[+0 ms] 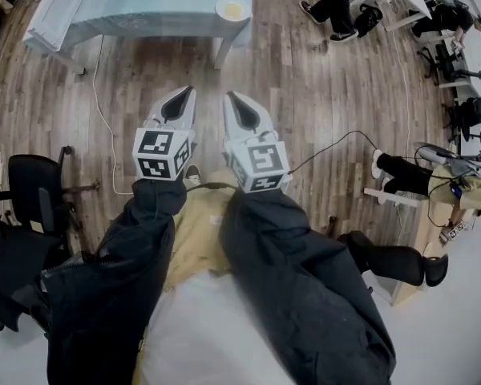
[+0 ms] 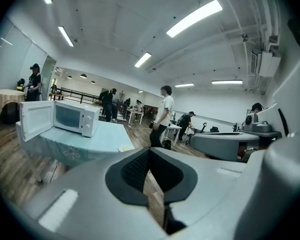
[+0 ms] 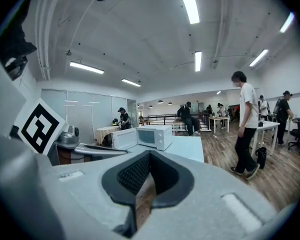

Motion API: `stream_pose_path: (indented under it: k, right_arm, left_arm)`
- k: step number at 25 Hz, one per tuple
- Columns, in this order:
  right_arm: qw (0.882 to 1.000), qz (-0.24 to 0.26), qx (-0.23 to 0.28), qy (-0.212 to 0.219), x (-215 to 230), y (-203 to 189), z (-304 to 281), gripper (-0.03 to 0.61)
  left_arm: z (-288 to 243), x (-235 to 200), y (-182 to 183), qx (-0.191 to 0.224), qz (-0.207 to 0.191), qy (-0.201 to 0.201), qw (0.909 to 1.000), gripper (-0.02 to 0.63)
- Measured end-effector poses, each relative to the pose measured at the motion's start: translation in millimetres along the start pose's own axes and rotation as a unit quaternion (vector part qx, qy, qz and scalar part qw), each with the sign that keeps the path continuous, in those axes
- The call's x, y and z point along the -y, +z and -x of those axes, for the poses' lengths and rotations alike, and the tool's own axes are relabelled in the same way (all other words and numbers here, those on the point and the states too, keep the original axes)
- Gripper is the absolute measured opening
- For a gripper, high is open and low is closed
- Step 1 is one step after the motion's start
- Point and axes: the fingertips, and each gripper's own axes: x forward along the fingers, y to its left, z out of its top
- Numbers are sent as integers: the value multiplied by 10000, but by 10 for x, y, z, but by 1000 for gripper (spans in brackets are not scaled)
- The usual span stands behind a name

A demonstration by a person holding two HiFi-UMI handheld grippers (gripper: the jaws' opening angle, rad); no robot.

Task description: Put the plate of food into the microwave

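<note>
Left hand-held gripper (image 1: 184, 95) closed, right hand-held gripper (image 1: 232, 97) closed, microwave (image 2: 72, 118) door open in gripper views, plate (image 1: 231, 9) in head view

Matt wood-plank floor (image 1: 321, 95), smooth pale-blue cloth-covered table (image 1: 168, 6), glossy white plastic-looking microwave (image 2: 72, 118)

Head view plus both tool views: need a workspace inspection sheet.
Surface: table under a pale blue cloth, on the wood floor ahead of the person.
Job's things: plate of food at the table's near corner; microwave on the table, door open.
Clutter: nothing seen.
Grippers: left tool and right tool both shut, empty, side by side, short of the table.
Cables: white cable runs from the table across the floor; black cable on the floor at right.
Surroundings: office chair at left; seated people at right; standing person.
</note>
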Motion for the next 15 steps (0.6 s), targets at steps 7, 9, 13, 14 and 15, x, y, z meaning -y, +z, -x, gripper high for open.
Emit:
stream_pose_path:
  k: [7, 9, 13, 14, 15]
  right_arm:
    - [9998, -14, -169, -48, -80, -150, 16, 0]
    - [9997, -68, -207, -80, -8, -168, -2, 0]
    - [9997, -120, -217, 19, 80, -157, -169, 0]
    - [9997, -122, -198, 71, 85, -144, -239, 0]
    - [9997, -118, -171, 121, 93, -120, -313, 0]
  left_arm:
    - [41, -90, -183, -172, 193, 5, 9997, -3]
    - [-11, -67, -198, -198, 197, -11, 9996, -3]
    - [-146, -128, -169, -220, 146, 70, 9996, -3]
    - [-183, -182, -144, -212, 134, 118, 9996, -3]
    - [-224, -244, -110, -197, 125, 171, 9996, -3]
